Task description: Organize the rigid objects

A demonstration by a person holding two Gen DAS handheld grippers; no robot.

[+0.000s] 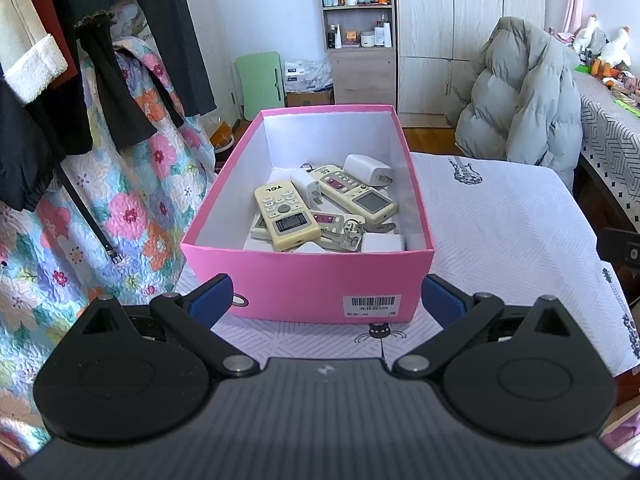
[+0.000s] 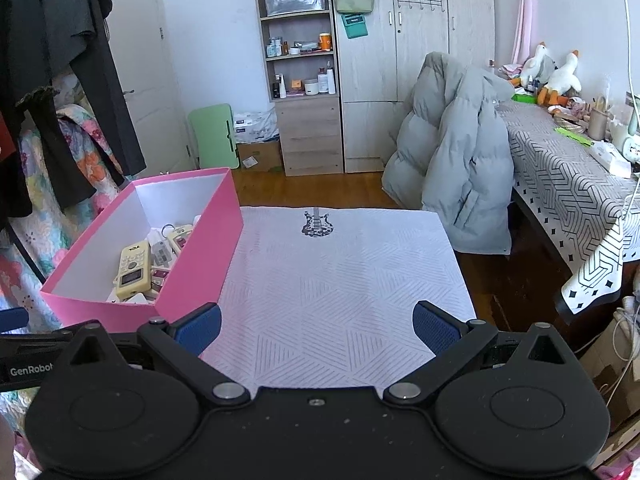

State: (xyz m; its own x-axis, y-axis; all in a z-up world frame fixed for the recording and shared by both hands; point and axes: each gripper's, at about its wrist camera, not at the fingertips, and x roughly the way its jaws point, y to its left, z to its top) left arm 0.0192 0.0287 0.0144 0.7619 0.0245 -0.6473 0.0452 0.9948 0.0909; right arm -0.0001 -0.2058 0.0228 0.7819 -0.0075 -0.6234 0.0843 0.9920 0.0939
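Left gripper [image 1: 326, 298] nearest lens, jaws spread wide, empty, blue pads flanking near end of pink box [image 1: 308, 276]. Box at 12 o'clock on white patterned cloth [image 1: 500, 232], holding TCL remote [image 1: 286, 216], second remote [image 1: 354, 194], white chargers [image 1: 367, 170], keys [image 1: 352, 232]. Right gripper [image 2: 316, 328] also wide, empty, over bare cloth; box at its 10 o'clock.
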